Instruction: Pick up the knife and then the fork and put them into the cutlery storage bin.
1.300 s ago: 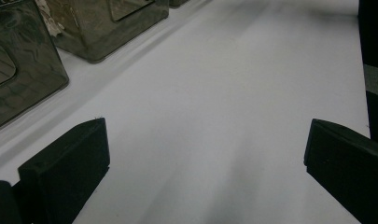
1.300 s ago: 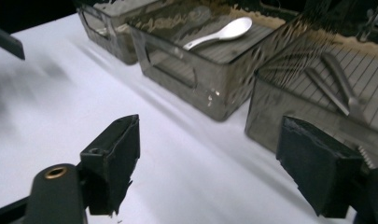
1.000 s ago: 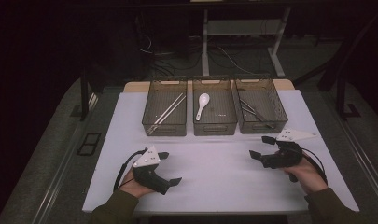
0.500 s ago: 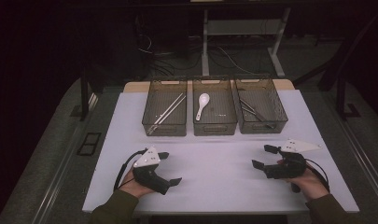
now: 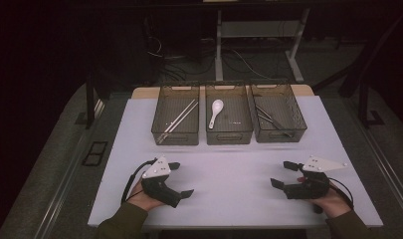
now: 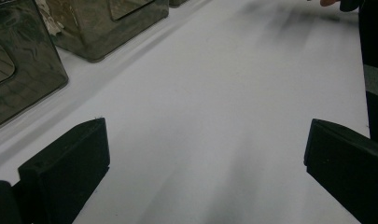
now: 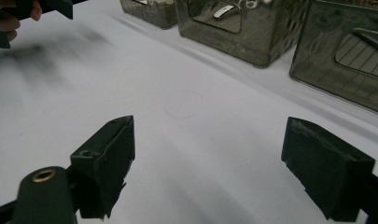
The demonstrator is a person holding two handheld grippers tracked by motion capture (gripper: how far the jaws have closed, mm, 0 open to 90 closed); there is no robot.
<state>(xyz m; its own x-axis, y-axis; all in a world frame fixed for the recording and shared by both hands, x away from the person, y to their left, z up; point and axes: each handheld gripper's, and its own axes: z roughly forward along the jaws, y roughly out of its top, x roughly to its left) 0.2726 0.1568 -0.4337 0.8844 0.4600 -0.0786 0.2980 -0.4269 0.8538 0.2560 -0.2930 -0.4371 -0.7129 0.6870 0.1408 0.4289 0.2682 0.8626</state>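
Note:
My left gripper rests low over the white table at the near left, held in a hand, jaws wide apart with nothing between them. In the left gripper view the gripper has only bare table between its black pads. Near the front right, my right gripper is also open and empty, pointing left. The right gripper view shows the gripper over bare table, with a faint pink ring drawn ahead of it.
Three dark see-through bins stand in a row at the back: the left bin holds long thin rods, the middle bin a white spoon, the right bin dark utensils. Dark floor surrounds the table.
My right gripper has drawn back toward the table's near edge, staying open. The left gripper has not moved.

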